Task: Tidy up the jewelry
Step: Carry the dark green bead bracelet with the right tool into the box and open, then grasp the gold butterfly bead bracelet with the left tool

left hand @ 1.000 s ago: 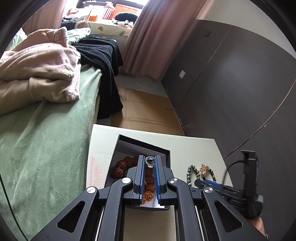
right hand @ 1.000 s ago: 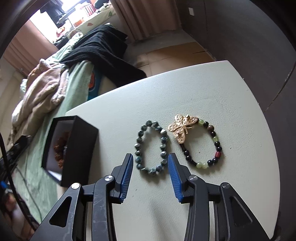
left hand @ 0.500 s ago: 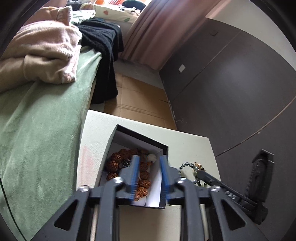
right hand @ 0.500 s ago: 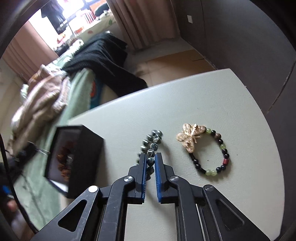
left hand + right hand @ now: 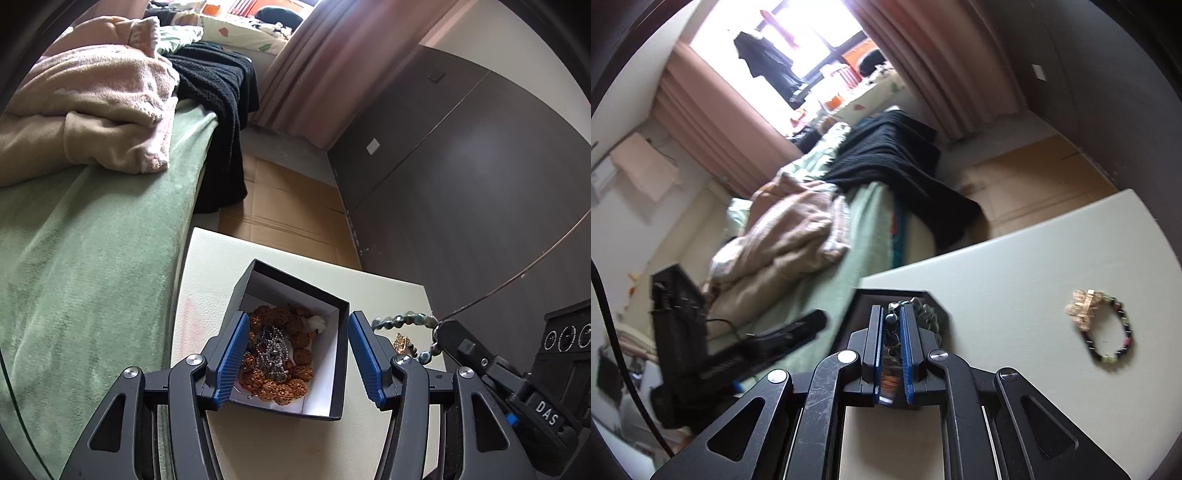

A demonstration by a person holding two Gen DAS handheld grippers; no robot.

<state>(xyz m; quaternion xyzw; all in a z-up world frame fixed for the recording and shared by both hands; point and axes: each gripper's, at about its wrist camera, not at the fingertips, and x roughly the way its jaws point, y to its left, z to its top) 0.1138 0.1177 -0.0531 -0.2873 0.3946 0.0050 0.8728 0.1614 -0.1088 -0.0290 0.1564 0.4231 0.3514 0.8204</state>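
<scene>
A black box with a white lining (image 5: 334, 354) stands on the cream table and holds a brown seed-bead bracelet (image 5: 286, 387) and a silver chain (image 5: 273, 350). My left gripper (image 5: 293, 358) is open, its fingers on either side of the box. My right gripper (image 5: 891, 326) is shut on the grey-green bead bracelet (image 5: 895, 314) and holds it in the air beside and above the box (image 5: 860, 306); the hanging bracelet also shows in the left wrist view (image 5: 402, 319). A dark bead bracelet with a gold bee charm (image 5: 1108, 328) lies on the table to the right.
The cream table (image 5: 1034, 258) stands against a bed with a green blanket (image 5: 92, 240). Pink (image 5: 92, 96) and black (image 5: 221, 96) clothes lie on the bed. A dark wall (image 5: 461, 184) runs along the right. Cardboard covers the floor beyond the table.
My left gripper opened wide and let the silver chain fall into the box. My right gripper shut on the grey-green bracelet, lifted it off the table and carried it left toward the box.
</scene>
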